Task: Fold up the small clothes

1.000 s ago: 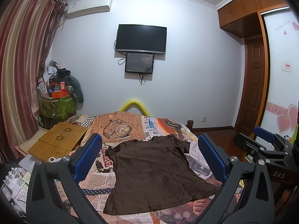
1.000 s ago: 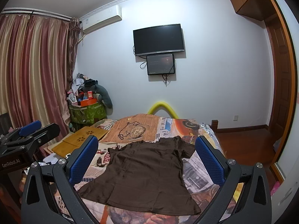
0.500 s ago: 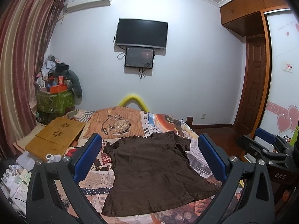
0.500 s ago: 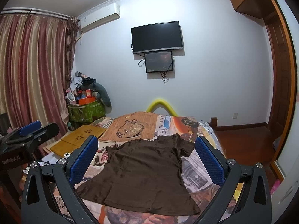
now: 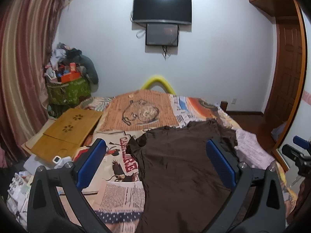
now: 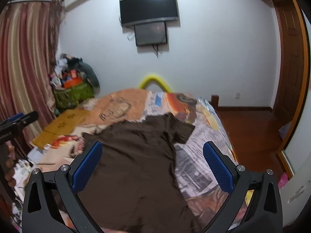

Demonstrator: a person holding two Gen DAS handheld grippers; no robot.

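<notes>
On the bed (image 5: 250, 145), the brown shirt (image 5: 180, 167) lies spread flat between the wide, empty left claw (image 5: 155, 162) and right claw (image 6: 152, 163), and I judge a grab could pinch the patterned bedcover (image 5: 120, 192) beneath and drag it along.

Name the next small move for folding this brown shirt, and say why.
Probably lower both open grippers onto the brown shirt: left gripper to its left sleeve, right gripper to the right sleeve. The shirt lies flat and unfolded on the bed, and neither gripper holds anything.
</notes>
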